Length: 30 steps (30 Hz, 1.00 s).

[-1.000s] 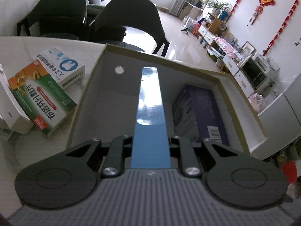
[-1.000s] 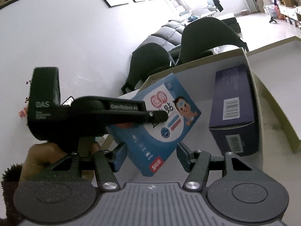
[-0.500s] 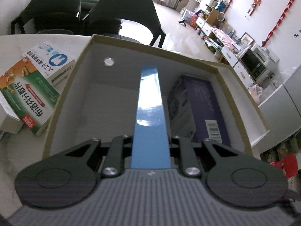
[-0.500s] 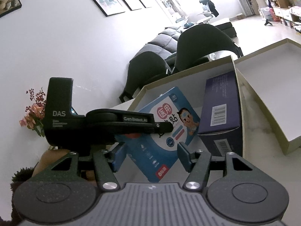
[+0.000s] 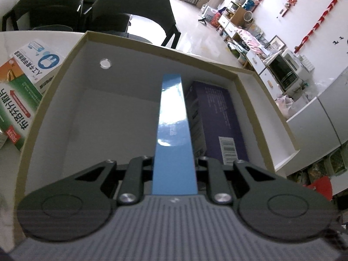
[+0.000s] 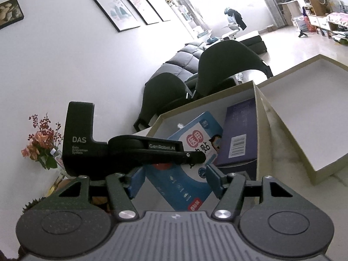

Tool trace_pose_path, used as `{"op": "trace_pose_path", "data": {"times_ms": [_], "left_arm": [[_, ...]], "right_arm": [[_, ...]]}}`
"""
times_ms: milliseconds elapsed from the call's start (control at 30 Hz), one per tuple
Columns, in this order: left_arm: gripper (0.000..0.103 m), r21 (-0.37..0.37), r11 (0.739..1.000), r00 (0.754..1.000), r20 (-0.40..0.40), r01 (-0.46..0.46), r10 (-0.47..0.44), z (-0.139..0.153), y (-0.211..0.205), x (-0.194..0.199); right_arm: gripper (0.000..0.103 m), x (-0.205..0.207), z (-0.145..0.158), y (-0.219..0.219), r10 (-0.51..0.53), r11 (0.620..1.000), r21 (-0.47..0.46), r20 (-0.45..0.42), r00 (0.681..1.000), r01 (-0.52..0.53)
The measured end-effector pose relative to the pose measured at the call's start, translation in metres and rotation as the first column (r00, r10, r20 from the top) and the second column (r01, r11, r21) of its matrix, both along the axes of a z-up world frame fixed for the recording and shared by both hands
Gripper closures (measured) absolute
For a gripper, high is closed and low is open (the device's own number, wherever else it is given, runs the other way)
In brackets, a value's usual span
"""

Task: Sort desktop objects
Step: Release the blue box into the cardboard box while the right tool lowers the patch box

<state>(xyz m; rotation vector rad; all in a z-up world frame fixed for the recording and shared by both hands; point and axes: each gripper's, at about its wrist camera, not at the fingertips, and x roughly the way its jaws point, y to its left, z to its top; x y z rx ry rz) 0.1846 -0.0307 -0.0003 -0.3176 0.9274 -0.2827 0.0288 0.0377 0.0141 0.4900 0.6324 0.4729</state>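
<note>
My left gripper is shut on a flat blue box, held edge-on inside the open cardboard box. In the right wrist view the left gripper grips that blue box by its face, tilted. A purple box lies in the cardboard box just right of the blue one, and also shows in the right wrist view. My right gripper is open and empty, behind the blue box.
A green medicine box and a white-and-blue box lie on the table left of the cardboard box. The box lid lies open side up to the right. Dark chairs stand behind the table. Flowers at left.
My left gripper has carried the blue box lower and further into the cardboard box, closer to the purple box. My right gripper has drawn back, still open.
</note>
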Motion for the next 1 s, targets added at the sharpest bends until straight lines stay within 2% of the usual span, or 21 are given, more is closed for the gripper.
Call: {"op": "trace_pose_path", "data": {"times_ms": [200,267,400,667,1000], "left_arm": [[0.082,-0.022,1.0,1.0,-0.013,0.016,-0.016,-0.002,-0.008,0.006],[0.078,-0.04,0.999,0.999,-0.035,0.032,-0.033,-0.006,-0.011,0.008],[0.078,-0.064,0.997,0.997,-0.067,0.043,-0.047,-0.013,-0.013,0.012],[0.074,-0.08,0.994,0.996,-0.044,0.069,-0.073,-0.012,-0.018,0.015],[0.073,-0.104,0.99,0.996,-0.003,0.09,-0.091,-0.007,-0.011,0.011]], "right_arm": [[0.038,0.005,-0.002,0.003,-0.004,1.0,-0.002,-0.005,1.0,0.004],[0.038,0.006,-0.002,0.004,-0.003,1.0,-0.005,-0.005,1.0,0.003],[0.038,0.005,0.0,0.005,-0.008,1.0,-0.013,-0.004,1.0,0.008],[0.037,0.006,-0.001,0.006,-0.022,1.0,-0.021,-0.014,1.0,0.022],[0.037,0.014,-0.004,0.011,-0.022,0.999,-0.036,-0.017,1.0,0.022]]}}
